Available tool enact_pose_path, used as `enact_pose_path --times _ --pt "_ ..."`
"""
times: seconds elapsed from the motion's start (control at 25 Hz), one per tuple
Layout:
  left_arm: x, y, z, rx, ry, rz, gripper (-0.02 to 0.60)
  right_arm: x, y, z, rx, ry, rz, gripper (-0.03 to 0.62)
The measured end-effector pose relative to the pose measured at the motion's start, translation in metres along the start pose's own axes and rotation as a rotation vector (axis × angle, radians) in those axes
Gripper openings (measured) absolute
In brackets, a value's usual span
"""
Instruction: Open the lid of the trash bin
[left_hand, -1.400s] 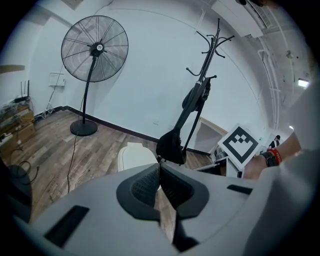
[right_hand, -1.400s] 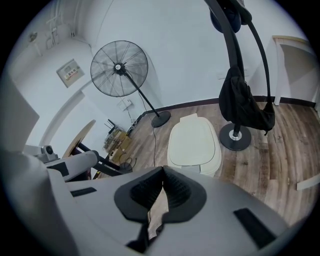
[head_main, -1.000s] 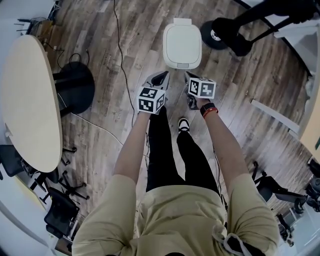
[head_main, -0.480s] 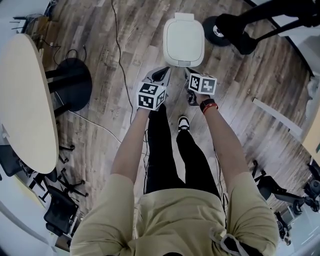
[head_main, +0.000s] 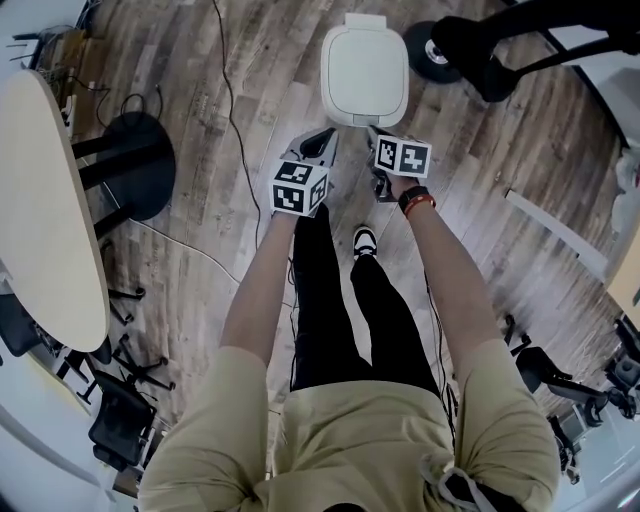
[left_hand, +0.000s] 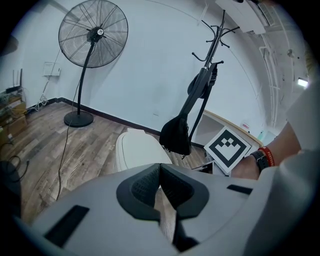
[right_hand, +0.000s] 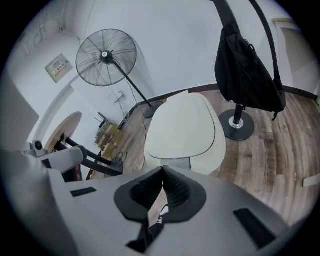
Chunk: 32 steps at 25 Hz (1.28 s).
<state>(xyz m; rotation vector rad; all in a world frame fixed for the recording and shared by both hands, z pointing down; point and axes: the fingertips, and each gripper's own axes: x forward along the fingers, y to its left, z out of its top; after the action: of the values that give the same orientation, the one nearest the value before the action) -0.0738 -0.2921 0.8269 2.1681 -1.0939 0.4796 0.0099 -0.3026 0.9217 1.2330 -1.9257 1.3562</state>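
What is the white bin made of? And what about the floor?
The trash bin looks like plastic: smooth, off-white, with rounded corners and a soft sheen. The floor looks like wood planks or wood-look laminate, shown by brown-grey boards with grain streaks and seams. The pictures cannot tell which.

Left gripper (head_main: 318, 148) and right gripper (head_main: 376, 142) held forward, jaws closed.
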Motion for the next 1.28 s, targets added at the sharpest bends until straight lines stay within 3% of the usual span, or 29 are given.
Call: enact_pose_path --times 1.28 --pt "0.040 0.016 -0.029 0.062 -0.012 -0.036 0.025 0.038 -0.027 -0.012 0.035 -0.010 0.000 0.010"
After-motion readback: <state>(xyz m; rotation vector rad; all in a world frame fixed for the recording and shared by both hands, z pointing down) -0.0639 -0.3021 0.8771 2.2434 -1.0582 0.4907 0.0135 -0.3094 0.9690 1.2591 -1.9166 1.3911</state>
